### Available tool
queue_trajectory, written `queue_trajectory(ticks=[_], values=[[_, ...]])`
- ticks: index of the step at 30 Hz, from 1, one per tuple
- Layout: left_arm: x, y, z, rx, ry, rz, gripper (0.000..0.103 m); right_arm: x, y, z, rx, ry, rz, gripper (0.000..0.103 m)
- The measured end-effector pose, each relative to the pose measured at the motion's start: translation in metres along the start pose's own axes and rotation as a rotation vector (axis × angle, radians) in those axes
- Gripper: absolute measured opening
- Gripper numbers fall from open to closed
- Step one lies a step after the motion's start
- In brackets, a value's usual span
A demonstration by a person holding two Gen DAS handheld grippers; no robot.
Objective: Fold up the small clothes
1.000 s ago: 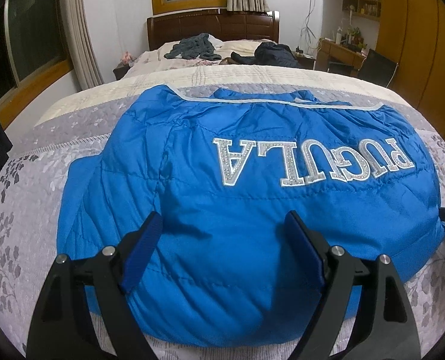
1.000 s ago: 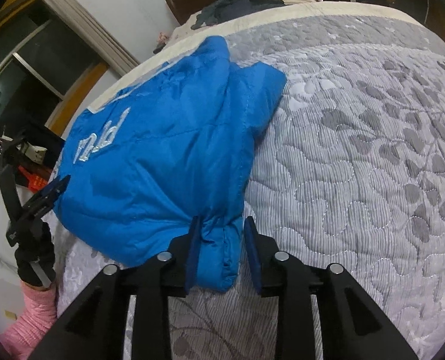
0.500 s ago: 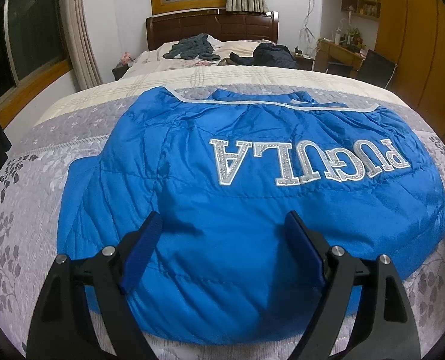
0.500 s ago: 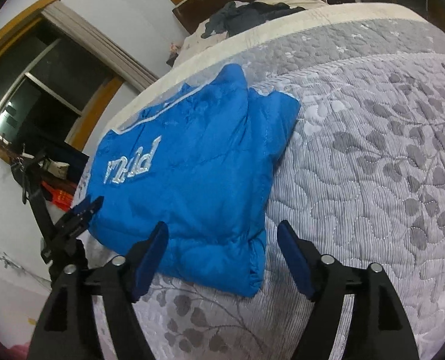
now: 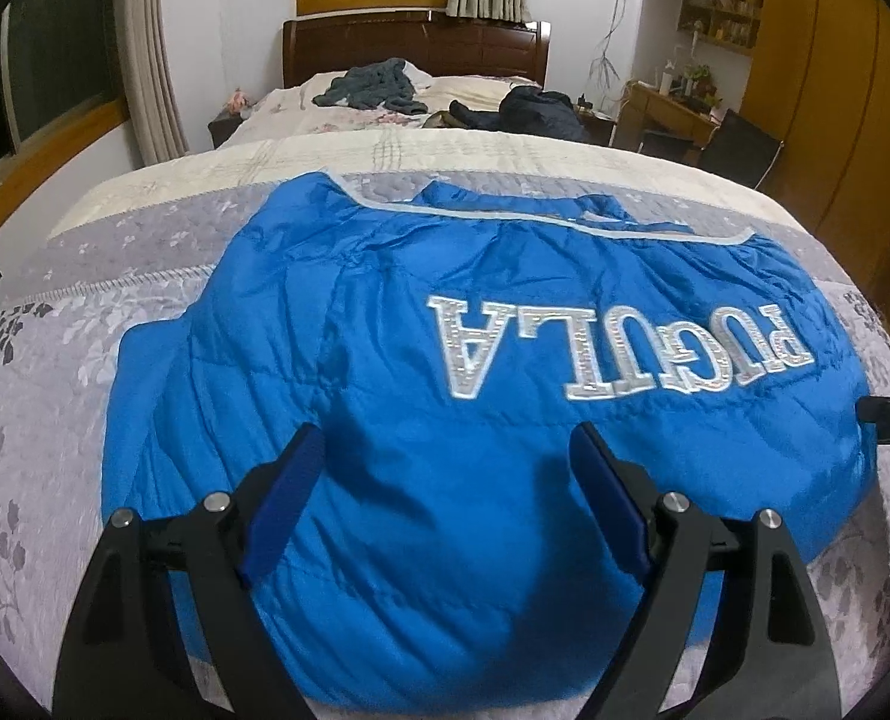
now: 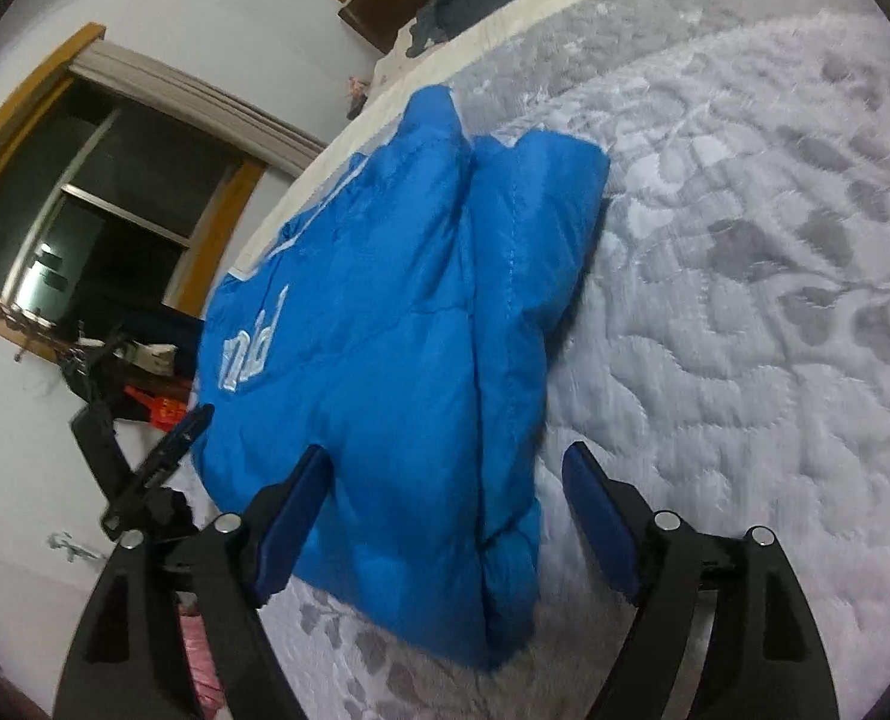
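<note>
Now both sets of jaws stand spread and hold nothing: the right gripper (image 6: pixel 445 504), which a second ago pinched the folded side edge of the blue jacket (image 5: pixel 481 420), has let go and backed off, so that side fold looks set. The left gripper (image 5: pixel 448 486) hovers over the near edge as before. The jacket lies flat on the grey quilt (image 6: pixel 745 300). Only the left view shows the lettering (image 5: pixel 619 348) in full; only the right view shows the doubled sleeve (image 6: pixel 529 276).

Grey leaf-quilted bed (image 5: pixel 43 396), blue padded jacket (image 5: pixel 445 450) flat on it
</note>
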State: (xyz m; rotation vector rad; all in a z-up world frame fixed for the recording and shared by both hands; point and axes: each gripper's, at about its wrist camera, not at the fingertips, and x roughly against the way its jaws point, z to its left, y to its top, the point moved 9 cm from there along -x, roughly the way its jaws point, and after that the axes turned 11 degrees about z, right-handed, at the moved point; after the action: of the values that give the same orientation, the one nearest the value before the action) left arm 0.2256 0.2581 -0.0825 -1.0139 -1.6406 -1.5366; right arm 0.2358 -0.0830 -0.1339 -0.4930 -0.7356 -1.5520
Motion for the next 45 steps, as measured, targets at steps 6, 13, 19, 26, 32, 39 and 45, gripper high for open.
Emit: queue_trajectory(ticks=[6, 13, 19, 26, 32, 39, 45], values=[[-0.009, 0.000, 0.001, 0.002, -0.008, 0.012, 0.085, -0.016, 0.020, 0.008, 0.019, 0.092, -0.017, 0.070], [-0.017, 0.000, 0.002, -0.001, -0.016, 0.038, 0.085, -0.007, 0.023, 0.025, 0.030, 0.107, -0.035, 0.032], [-0.023, -0.003, 0.003, -0.008, 0.001, 0.066, 0.086, 0.016, 0.028, 0.078, 0.138, -0.014, -0.055, 0.027], [-0.031, -0.002, 0.002, -0.021, 0.039, 0.081, 0.087, 0.018, 0.036, 0.152, 0.259, -0.128, -0.039, 0.027], [-0.017, 0.002, 0.011, 0.031, -0.040, 0.092, 0.085, -0.006, 0.039, 0.211, 0.381, -0.254, 0.013, 0.027], [0.029, 0.024, 0.061, 0.188, -0.161, 0.002, 0.083, -0.055, 0.036, 0.260, 0.482, -0.358, 0.091, 0.028], [0.024, 0.025, 0.079, 0.244, -0.255, 0.036, 0.083, -0.100, 0.034, 0.278, 0.510, -0.408, 0.156, 0.031]])
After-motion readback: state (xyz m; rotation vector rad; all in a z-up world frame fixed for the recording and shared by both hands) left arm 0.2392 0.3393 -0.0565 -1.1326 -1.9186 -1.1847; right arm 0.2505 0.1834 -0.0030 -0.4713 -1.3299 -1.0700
